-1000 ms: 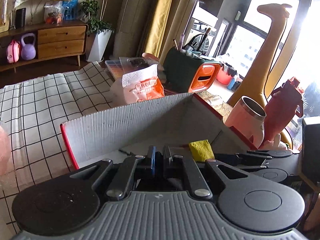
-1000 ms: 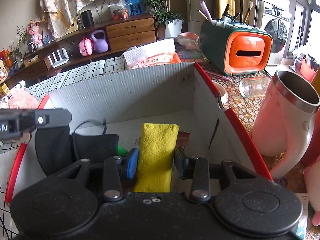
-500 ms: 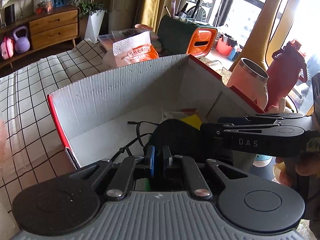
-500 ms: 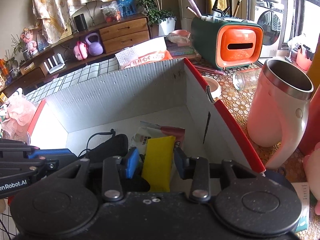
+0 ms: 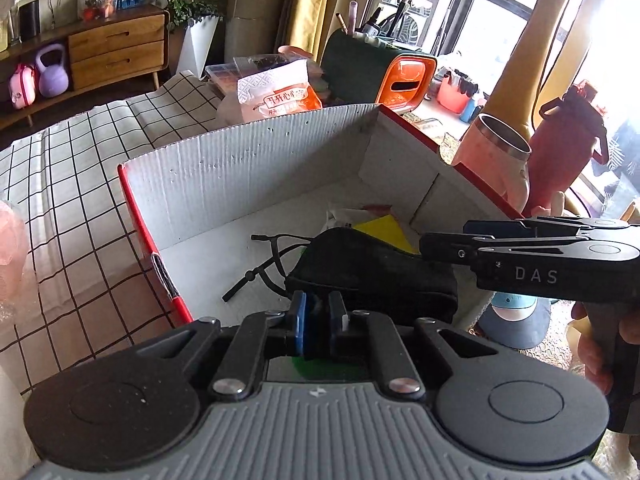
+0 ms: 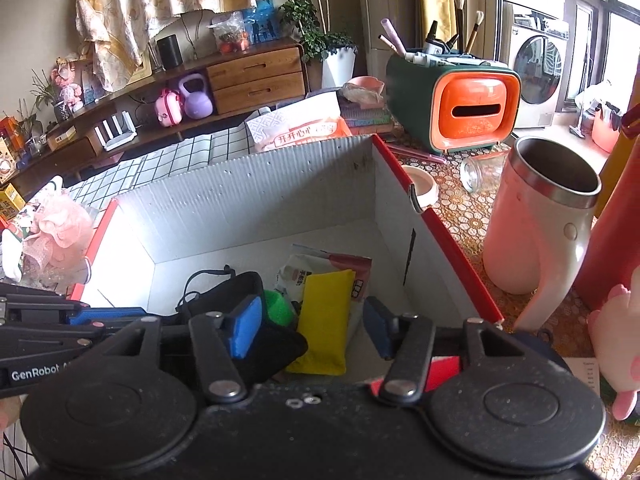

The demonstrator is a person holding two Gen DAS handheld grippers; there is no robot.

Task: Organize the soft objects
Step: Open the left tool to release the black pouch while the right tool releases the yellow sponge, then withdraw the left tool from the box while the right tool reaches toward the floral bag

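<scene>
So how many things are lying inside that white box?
4: black pouch left, green item beside it, yellow cloth centre, white packet behind. More may hide underneath.

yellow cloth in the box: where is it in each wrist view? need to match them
Left wrist: yellow cloth right of centre, mostly hidden behind the black pouch.
Right wrist: yellow cloth centre, lying between the open fingers of the right gripper.
Shared landmark: orange-fronted organizer beyond the box.

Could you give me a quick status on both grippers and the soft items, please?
Left gripper shut on black pouch. Right gripper open, above yellow cloth lying in white box. Nothing blocking.
</scene>
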